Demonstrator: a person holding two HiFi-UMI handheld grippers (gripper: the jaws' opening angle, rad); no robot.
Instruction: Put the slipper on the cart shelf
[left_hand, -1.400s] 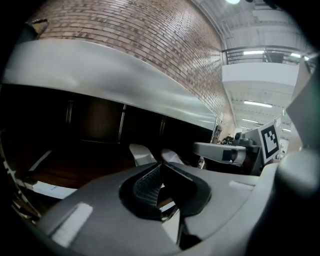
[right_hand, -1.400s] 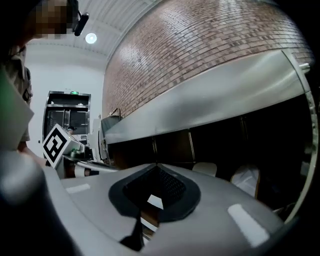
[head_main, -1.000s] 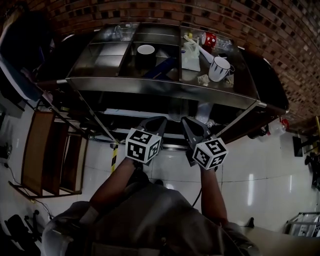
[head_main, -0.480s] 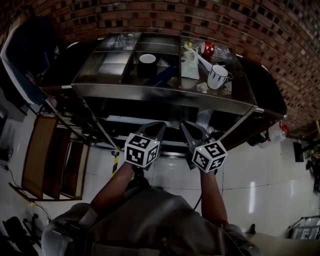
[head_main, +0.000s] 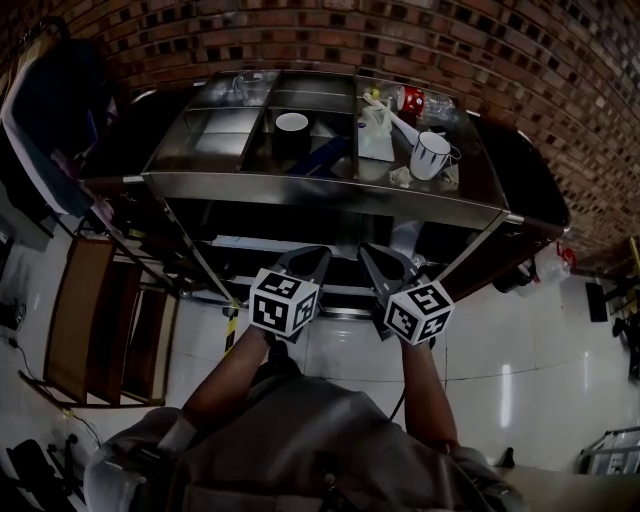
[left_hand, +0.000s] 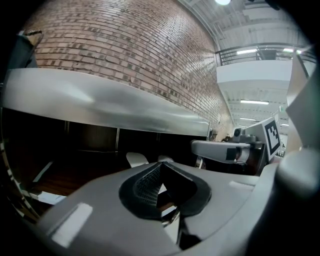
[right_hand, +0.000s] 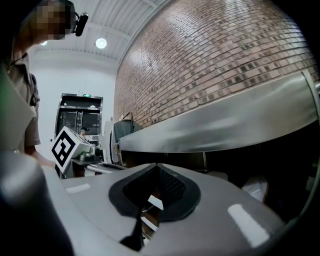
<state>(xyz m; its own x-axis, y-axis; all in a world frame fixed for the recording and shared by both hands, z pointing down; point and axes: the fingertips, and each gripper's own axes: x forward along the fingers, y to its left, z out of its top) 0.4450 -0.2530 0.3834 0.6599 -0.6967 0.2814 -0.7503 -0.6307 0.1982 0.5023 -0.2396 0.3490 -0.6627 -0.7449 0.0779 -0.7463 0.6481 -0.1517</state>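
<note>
Well, I had both tongs pinched shut and empty, held out in front of the cart.
The forearms reached forward side by side, with the left gripper (head_main: 312, 255) and right gripper (head_main: 378, 260) close together and their marker cubes facing up. Both noses pointed into the dark space under the steel cart (head_main: 330, 190) top, the left tipped slightly down. Two pale shapes (left_hand: 137, 159) lay on the shelf inside, but I could not tell whether either was the slipper.
</note>
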